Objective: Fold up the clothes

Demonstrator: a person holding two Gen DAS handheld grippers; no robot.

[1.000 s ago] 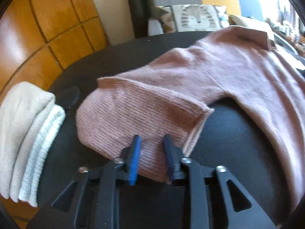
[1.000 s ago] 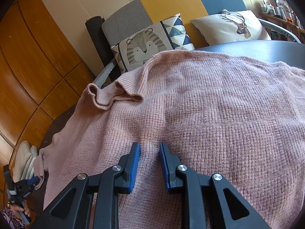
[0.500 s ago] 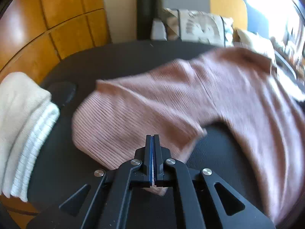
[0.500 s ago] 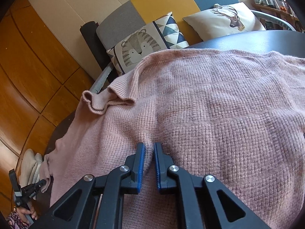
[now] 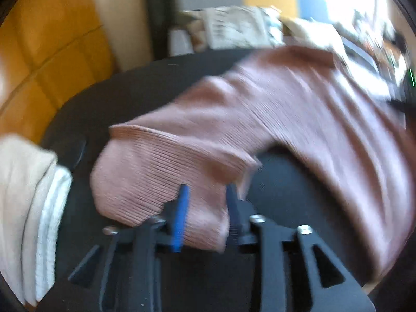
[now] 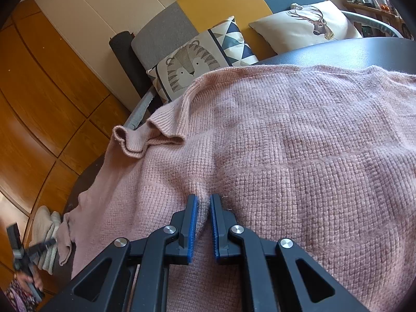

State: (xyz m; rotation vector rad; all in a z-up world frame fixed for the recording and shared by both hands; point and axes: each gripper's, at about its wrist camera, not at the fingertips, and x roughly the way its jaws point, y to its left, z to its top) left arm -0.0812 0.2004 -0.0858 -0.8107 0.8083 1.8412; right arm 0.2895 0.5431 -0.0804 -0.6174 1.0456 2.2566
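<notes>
since half a second ago the left gripper (image 5: 206, 195) has reopened around the sleeve cuff (image 5: 156, 176); right gripper (image 6: 203, 205) pinches the pink sweater (image 6: 299, 156), anchoring it on the table (image 5: 124, 104).

wooden floor (image 6: 39, 109), patchwork sofa (image 6: 208, 7) with cushions (image 6: 197, 59), perhaps a bright window.

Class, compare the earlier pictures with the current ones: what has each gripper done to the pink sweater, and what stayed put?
The left gripper shut on the sweater's sleeve cuff, then its fingers have just been opening again, the cuff between them. The right gripper closed from open and now pinches a ridge of the pink sweater. Unchanged: the sweater spread on the dark table and the folded white clothes at its edge.
</notes>
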